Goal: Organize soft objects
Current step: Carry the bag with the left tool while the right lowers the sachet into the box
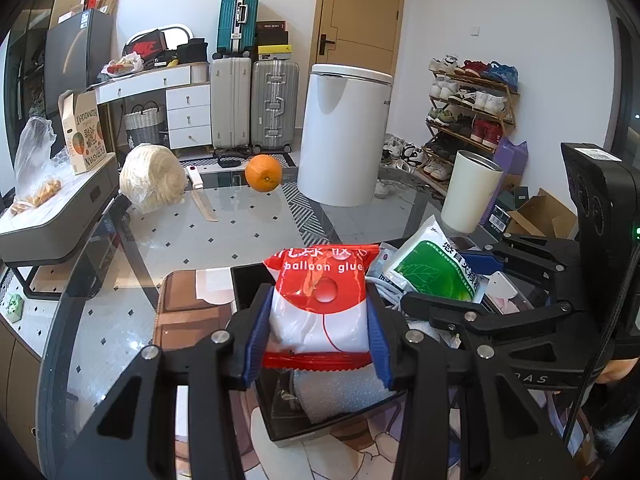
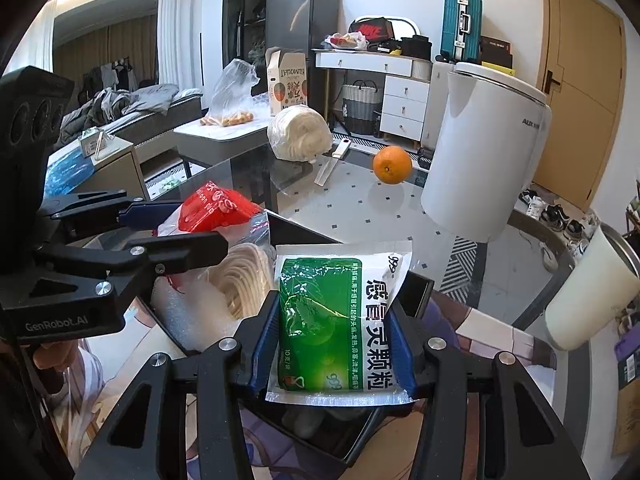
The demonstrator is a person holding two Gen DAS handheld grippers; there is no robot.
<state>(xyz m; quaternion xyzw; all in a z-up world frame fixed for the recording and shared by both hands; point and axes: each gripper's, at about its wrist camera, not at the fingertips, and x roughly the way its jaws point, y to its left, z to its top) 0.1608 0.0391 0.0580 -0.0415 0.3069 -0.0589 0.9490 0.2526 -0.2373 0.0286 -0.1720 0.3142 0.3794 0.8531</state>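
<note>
i've got the red-and-white plastic packet marked "balloon glue" (image 1: 320,300) clamped between the blue pads of my left gripper (image 1: 316,340), held over the black rectangular tray (image 1: 248,280). my right gripper (image 2: 332,344) is closed on the green-and-white foil sachet (image 2: 340,312), also above that tray. under them i see a coil of cream cord (image 2: 244,280) lying in the tray. farther out on the glass table (image 1: 132,264) sit an orange (image 1: 263,173), a wrapped pale bundle (image 1: 154,178) and a white tumbler (image 1: 472,192).
</note>
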